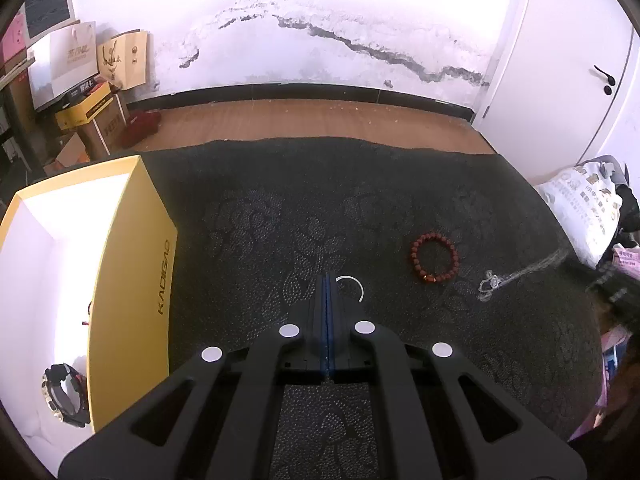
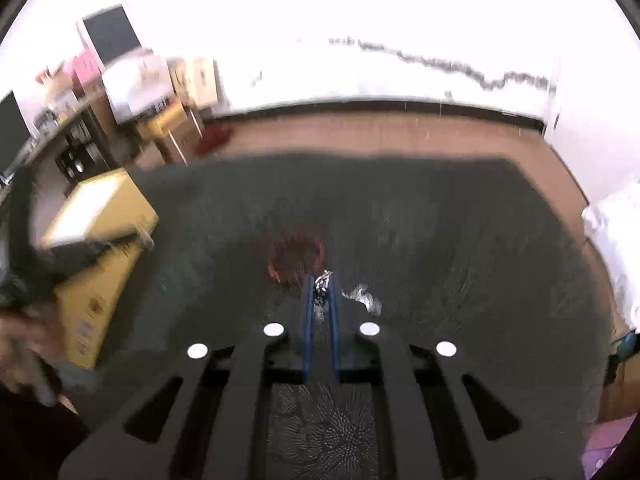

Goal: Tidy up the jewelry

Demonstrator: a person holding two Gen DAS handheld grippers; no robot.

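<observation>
At nine o'clock in the left wrist view stands the open yellow box [image 1: 132, 248], its white inside already holding a black watch [image 1: 64, 394] near the bottom corner. The box rests on the dark patterned cloth [image 1: 280, 208] that covers the desk.

At the centre, the left hand-held gripper [image 1: 328, 280] has its blue-lined fingers pressed together, and a thin white ring [image 1: 354, 286] arcs out from the tip toward two o'clock. It appears pinched between the pads, though the contact itself is hidden. The judgement here is that the ring is due for the box, so the gripper should travel toward nine o'clock, clear the yellow wall before it lowers, and part its fingers only once the ring is over the white floor, away from the watch.

Farther toward three o'clock lie the red bead bracelet [image 1: 434, 258] and, just beside it at four o'clock, a silver chain [image 1: 490, 282] trailing off to the cloth's edge.

The right wrist view is blurred by motion. The right hand-held gripper [image 2: 321, 280] has its fingers narrowly apart with a bunch of silver chain [image 2: 322, 282] between the tips and more chain spilling at three o'clock; whether the pads truly grip it cannot be told. The bracelet [image 2: 296, 256] sits just beyond, at eleven o'clock. A firm pinch on the bunched links, then a slow lift, would likely keep the loose tail from snagging the beads.
</observation>
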